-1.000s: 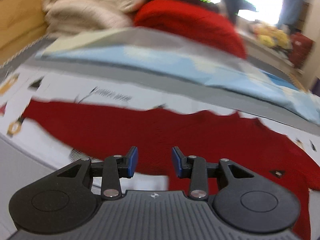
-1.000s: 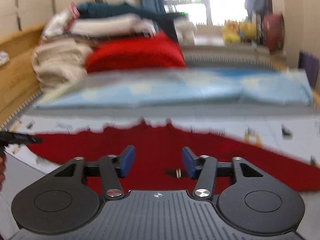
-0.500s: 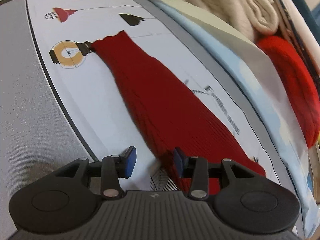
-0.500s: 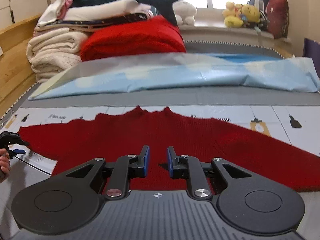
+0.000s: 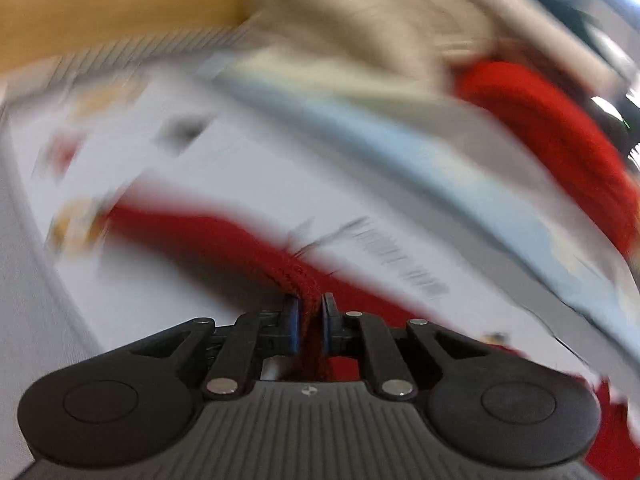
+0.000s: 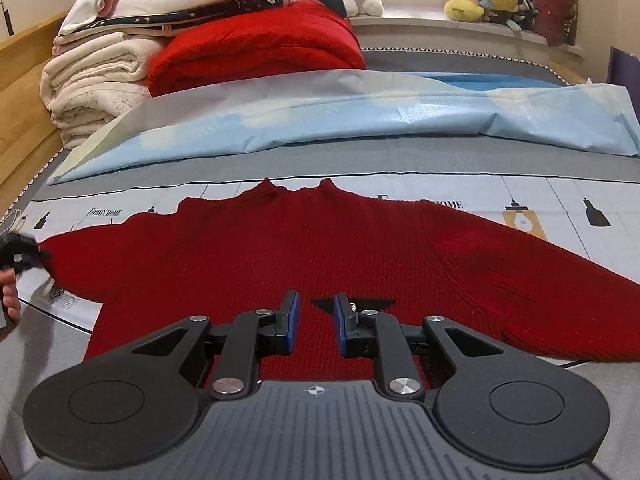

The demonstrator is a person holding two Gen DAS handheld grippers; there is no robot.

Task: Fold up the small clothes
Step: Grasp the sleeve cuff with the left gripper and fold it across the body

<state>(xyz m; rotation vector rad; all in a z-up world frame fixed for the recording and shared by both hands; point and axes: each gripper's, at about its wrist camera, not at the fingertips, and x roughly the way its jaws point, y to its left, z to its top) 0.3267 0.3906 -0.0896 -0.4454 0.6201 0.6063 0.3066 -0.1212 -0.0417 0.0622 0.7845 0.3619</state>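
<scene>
The red sweater is spread flat on the bed, ahead of and beneath the right gripper, whose jaws are held apart and empty. A sleeve fold is judged to be in hand: the left gripper is clamped on a bunched sleeve between its jaws. Next, the sleeve is to be carried across onto the body panel.

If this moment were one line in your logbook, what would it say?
left gripper: shut on sweater sleeve | right gripper: open, above red sweater | sweater: flat on bed sheet, unfolded
</scene>
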